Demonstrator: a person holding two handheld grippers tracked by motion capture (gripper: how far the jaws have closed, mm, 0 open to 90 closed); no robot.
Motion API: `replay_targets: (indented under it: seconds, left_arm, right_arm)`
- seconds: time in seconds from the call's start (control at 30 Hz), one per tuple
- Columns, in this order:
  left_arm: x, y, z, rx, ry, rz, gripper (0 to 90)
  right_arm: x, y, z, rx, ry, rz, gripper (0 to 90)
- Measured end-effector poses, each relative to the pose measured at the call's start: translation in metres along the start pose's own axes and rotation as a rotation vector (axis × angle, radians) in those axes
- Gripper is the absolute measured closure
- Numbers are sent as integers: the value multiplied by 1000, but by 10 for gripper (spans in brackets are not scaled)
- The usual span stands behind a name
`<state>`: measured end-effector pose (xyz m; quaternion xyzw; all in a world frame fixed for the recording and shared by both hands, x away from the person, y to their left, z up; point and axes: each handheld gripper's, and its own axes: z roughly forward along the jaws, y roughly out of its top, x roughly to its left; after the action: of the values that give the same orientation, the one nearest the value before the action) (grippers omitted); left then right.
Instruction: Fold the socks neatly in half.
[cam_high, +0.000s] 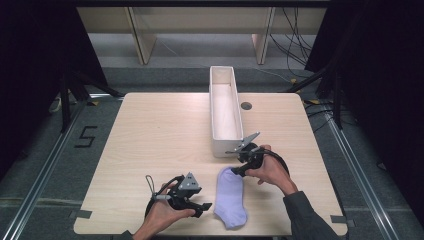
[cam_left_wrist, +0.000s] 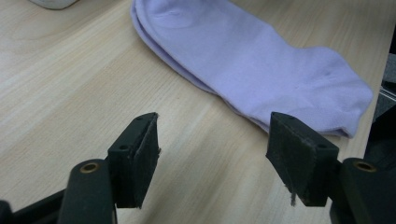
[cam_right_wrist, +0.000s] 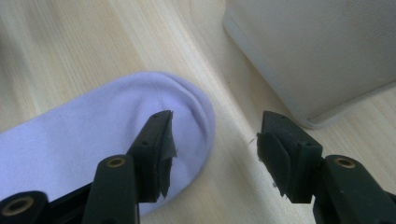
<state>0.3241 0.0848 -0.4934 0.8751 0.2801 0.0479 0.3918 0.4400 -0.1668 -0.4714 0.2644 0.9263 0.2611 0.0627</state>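
A pale purple sock (cam_high: 231, 197) lies flat near the table's front edge, one rounded end pointing toward the white box. My left gripper (cam_high: 205, 206) sits just left of the sock's near part, open, jaws aimed at it. In the left gripper view the sock (cam_left_wrist: 261, 65) lies beyond the open left gripper (cam_left_wrist: 212, 126), with bare wood between the pads. My right gripper (cam_high: 235, 172) hovers at the sock's far end, open. In the right gripper view one jaw of the right gripper (cam_right_wrist: 215, 123) stands over the sock's rounded end (cam_right_wrist: 93, 135); the other is over bare table.
A long white box (cam_high: 226, 147) stands lengthwise from the table's middle to its far edge, its near end close to my right gripper and seen as a white wall (cam_right_wrist: 317, 51). The wooden table (cam_high: 160, 135) has a small round grommet (cam_high: 246, 105) at the back.
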Motion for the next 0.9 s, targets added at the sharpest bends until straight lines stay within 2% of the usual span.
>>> replay_targets:
  seconds: [0.07, 0.13, 0.2, 0.3, 0.33, 0.47, 0.57, 0.67, 0.7, 0.77, 0.8, 0.83, 0.87, 0.9]
  left_arm:
    - [-3, 0, 1, -11, -2, -7, 332]
    - [-4, 1, 0, -5, -9, 5, 331]
    - [-8, 2, 1, -17, -16, -4, 331]
    - [-11, 3, 1, -11, -28, 13, 330]
    - [-14, 3, 2, -22, -31, 1, 330]
    - [-20, 4, 4, -13, -50, 23, 331]
    - [-25, 5, 7, -6, -62, 37, 336]
    - [-28, 5, 9, 5, -67, 54, 337]
    - [-30, 5, 11, -2, -74, 43, 338]
    - [-30, 5, 11, 8, -63, 62, 338]
    - [-32, 5, 11, -1, -77, 55, 339]
    - [-33, 5, 10, 1, -70, 59, 340]
    - [-34, 6, 10, -2, -68, 60, 341]
    - [-35, 6, 10, -1, -63, 63, 341]
  right_arm:
    - [0, 0, 1, 5, 5, -2, 445]
    - [2, 1, 2, 8, 4, -1, 445]
    - [1, 2, 3, 5, 5, -18, 443]
    - [2, 3, 4, 12, 3, -12, 442]
    - [2, 4, 4, 14, 0, -15, 442]
    - [2, 5, 7, 17, 13, -39, 441]
    - [3, 5, 9, 29, 16, -30, 442]
    - [2, 6, 11, 30, 21, -60, 444]
    - [1, 6, 12, 31, 29, -68, 445]
    - [3, 6, 13, 39, 34, -65, 446]
    - [4, 6, 13, 49, 38, -46, 447]
    - [4, 6, 14, 47, 31, -62, 449]
    - [5, 6, 15, 51, 38, -51, 451]
    - [3, 7, 16, 45, 42, -73, 453]
